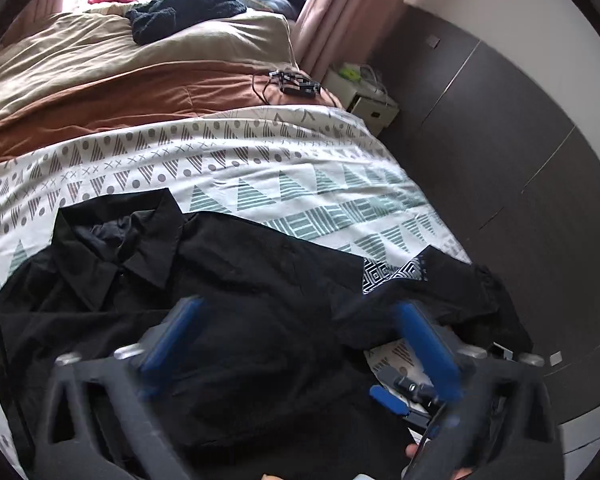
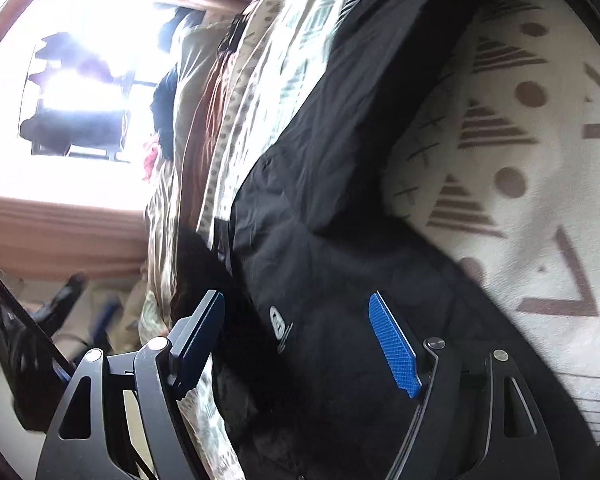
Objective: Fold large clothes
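Clearly little is folded: across the patterned bedspread [image 1: 300, 160] the black shirt [image 1: 240, 280] lies spread and rumpled, collar up, sleeves loose. Left gripper [image 1: 300, 340] hangs over it, jaws wide, empty; right gripper [image 2: 300, 344] likewise, fairly wide over the cloth.

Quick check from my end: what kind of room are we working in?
Most likely a bedroom: a bed with a patterned sheet and brown duvet, pink curtains at a bright window, and a small bedside cabinet.
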{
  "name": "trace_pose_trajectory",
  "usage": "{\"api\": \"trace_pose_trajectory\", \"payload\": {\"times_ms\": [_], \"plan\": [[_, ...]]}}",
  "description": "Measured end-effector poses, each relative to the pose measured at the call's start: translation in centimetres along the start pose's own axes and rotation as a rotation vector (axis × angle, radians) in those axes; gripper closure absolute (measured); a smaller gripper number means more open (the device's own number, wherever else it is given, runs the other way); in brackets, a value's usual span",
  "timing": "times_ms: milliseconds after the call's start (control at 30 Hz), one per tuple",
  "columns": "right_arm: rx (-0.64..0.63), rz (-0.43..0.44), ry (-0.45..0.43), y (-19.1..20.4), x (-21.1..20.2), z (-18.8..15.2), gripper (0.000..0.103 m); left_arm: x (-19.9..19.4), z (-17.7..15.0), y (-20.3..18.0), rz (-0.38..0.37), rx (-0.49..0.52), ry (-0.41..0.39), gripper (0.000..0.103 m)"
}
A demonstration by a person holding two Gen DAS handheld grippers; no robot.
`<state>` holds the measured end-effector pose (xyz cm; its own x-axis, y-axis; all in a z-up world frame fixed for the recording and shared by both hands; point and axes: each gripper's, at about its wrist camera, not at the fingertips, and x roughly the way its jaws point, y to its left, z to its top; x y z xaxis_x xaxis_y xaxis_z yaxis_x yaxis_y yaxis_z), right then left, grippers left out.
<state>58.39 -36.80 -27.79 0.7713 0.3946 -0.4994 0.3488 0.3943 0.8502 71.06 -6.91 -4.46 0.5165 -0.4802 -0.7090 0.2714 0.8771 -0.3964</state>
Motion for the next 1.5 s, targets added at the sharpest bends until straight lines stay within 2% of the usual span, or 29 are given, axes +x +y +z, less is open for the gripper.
{"api": "trace_pose_trajectory", "payload": {"times_ms": [67,200,300,500,533,633,700,767,800,833,867,1033,1233,1367,1500], "plan": [[0.013,0.002,-0.019,-0.5,-0.5,0.2,0.03,-1.4,-0.8,0.8,0.002,-0.014,-0.016,0.0],[0.046,0.018,-0.027,-1.7,-0.5,0.2,0.03,-5.0,-3.4,3.5,0.067,-0.052,-0.073,0.0],[0.065,0.033,-0.002,-2.0,0.2,-0.6,0.03,-7.8,-5.8,5.7,0.093,-0.087,-0.12,0.0],[-0.01,0.026,0.062,-0.4,1.3,-2.3,0.03,-13.1,-11.0,10.8,0.155,-0.194,-0.211,0.0],[-0.026,0.031,0.08,0.1,1.7,-2.6,0.03,-13.9,-11.9,11.6,0.165,-0.215,-0.222,0.003],[-0.069,0.016,0.101,1.1,2.6,-3.1,0.041,-15.8,-14.5,13.7,0.206,-0.273,-0.252,0.01],[-0.09,-0.004,0.108,1.5,3.0,-3.3,0.046,-17.0,-16.3,15.1,0.267,-0.312,-0.297,0.011],[-0.101,-0.024,0.111,1.6,3.2,-3.3,0.052,-17.3,-17.9,16.6,0.327,-0.373,-0.314,0.023],[-0.108,-0.039,0.108,1.7,3.2,-3.3,0.053,-17.1,-18.7,17.6,0.324,-0.407,-0.311,0.033],[-0.113,-0.048,0.107,1.8,3.3,-3.6,0.057,-16.8,-19.3,18.4,0.314,-0.428,-0.306,0.037],[-0.119,-0.059,0.108,1.9,3.4,-3.7,0.061,-16.4,-19.8,19.0,0.309,-0.445,-0.3,0.038],[-0.135,-0.089,0.091,2.1,3.7,-4.1,0.064,-14.5,-21.8,22.2,0.279,-0.516,-0.278,0.041],[-0.193,-0.145,0.08,2.1,4.8,-3.4,0.093,-11.8,-22.6,25.3,0.244,-0.568,-0.219,0.051],[-0.223,-0.154,0.05,2.4,5.1,-2.8,0.096,-10.2,-22.9,26.3,0.239,-0.589,-0.185,0.051],[-0.184,-0.127,0.024,1.9,5.4,-2.2,0.096,-9.6,-23.3,26.8,0.269,-0.593,-0.168,0.051]]}}
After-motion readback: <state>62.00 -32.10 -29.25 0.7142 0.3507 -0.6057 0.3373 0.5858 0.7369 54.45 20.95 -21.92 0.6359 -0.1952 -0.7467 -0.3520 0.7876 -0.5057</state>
